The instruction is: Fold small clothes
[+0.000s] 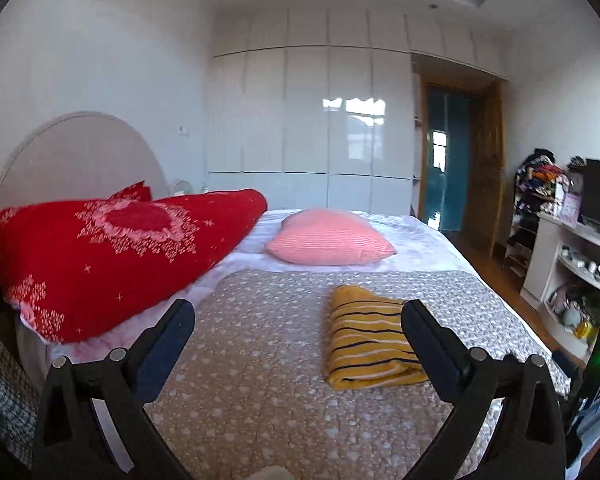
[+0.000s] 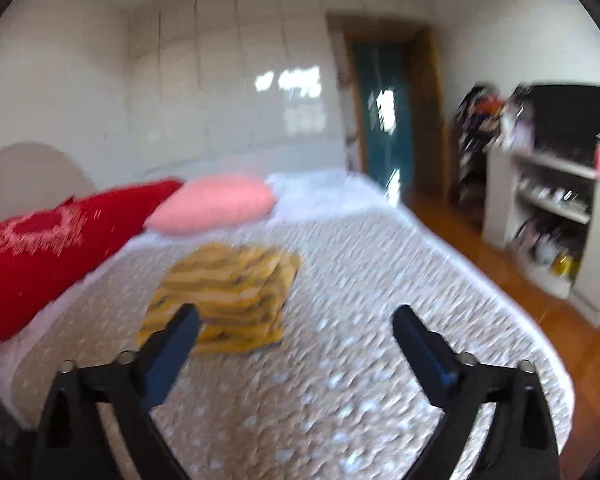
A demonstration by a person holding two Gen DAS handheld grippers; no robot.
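Note:
A small yellow garment with dark and white stripes [image 1: 370, 340] lies folded into a compact bundle on the beige patterned bedspread [image 1: 260, 360]. My left gripper [image 1: 298, 308] is open and empty above the bedspread, the garment just ahead by its right finger. In the blurred right wrist view the folded garment [image 2: 228, 288] lies ahead and left. My right gripper [image 2: 296, 314] is open and empty, its left finger overlapping the garment's near edge in view.
A red patterned quilt [image 1: 100, 256] lies along the bed's left side, by a rounded headboard [image 1: 76, 156]. A pink pillow [image 1: 328, 238] sits at the far end. White wardrobes [image 1: 308, 120], a door, and a cluttered white shelf unit with TV [image 1: 580, 252] stand beyond the wooden floor at right.

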